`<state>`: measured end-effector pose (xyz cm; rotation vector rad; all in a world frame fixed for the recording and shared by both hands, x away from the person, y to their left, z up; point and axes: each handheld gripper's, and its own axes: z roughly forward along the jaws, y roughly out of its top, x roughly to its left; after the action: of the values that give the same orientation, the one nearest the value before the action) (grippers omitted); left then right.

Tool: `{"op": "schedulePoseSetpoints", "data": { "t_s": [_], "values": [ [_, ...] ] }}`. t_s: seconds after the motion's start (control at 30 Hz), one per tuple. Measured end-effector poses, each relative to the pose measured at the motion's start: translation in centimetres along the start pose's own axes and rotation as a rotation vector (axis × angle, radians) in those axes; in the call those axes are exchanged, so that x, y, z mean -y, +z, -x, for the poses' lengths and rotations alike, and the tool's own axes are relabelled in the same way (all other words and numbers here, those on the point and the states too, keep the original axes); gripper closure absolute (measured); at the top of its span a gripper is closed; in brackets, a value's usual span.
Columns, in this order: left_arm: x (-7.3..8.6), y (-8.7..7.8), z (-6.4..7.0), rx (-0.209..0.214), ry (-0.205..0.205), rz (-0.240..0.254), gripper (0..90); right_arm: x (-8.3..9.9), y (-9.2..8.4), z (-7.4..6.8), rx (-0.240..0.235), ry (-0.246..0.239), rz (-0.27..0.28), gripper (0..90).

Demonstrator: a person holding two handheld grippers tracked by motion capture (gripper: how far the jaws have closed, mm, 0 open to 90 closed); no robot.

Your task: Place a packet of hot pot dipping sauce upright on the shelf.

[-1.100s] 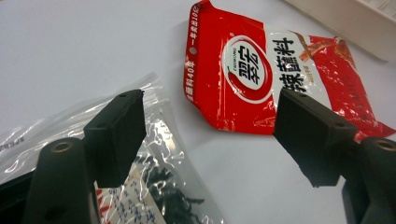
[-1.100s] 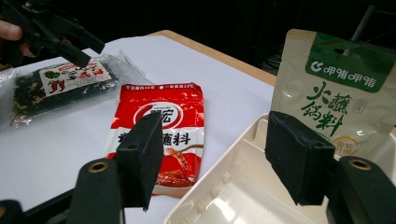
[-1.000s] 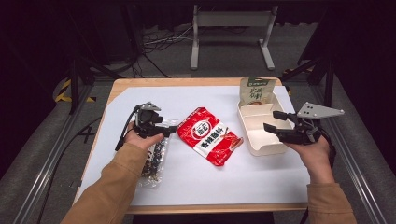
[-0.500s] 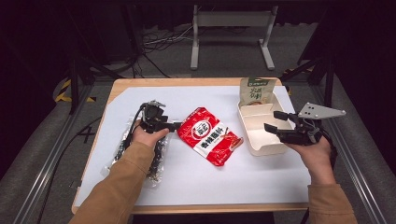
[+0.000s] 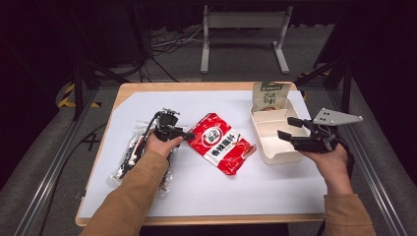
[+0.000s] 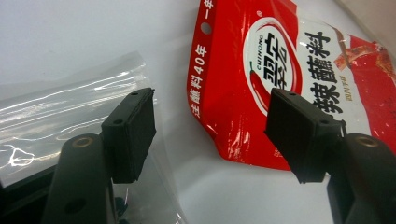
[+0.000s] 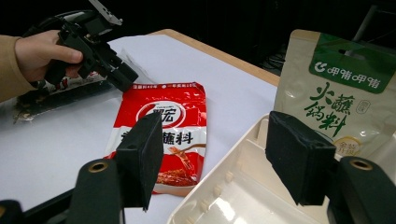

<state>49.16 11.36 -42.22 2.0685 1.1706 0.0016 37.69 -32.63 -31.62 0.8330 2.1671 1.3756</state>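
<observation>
On the white table (image 5: pixel 147 101), approx. mid, the red sauce pouch (image 5: pixel 222 143) is laid flat. The left gripper (image 5: pixel 187 133) is held at its top-left corner, jaws apart, just been closing, nothing pinched; the right gripper (image 5: pixel 285 128) is poised open over the cream tray (image 5: pixel 265 120).

Dark room, grey floor (image 5: pixel 44 162), metal stand (image 5: pixel 244 29)

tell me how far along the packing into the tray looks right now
Done: nothing lies in the cream tray yet; a green and beige pouch leans at its far end. In hand: the left gripper, jaws just closing but holding nothing, sits at the corner of the red sauce packet, beside a clear bag. The right gripper hovers open over the tray. Left: gripping and moving the packets.
</observation>
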Motion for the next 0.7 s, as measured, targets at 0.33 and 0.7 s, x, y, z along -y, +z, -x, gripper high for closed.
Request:
{"op": "schedulePoseSetpoints", "data": {
  "t_s": [0.33,0.7],
  "values": [
    [0.1,1.0,-0.1,0.077,-0.026,-0.027,37.9,0.1,0.2,0.1,-0.002,0.003,-0.003,36.3],
    [0.1,0.9,0.4,0.163,-0.031,-0.018,43.6,0.1,0.2,0.0,-0.005,0.005,-0.004,35.7]
  ]
}}
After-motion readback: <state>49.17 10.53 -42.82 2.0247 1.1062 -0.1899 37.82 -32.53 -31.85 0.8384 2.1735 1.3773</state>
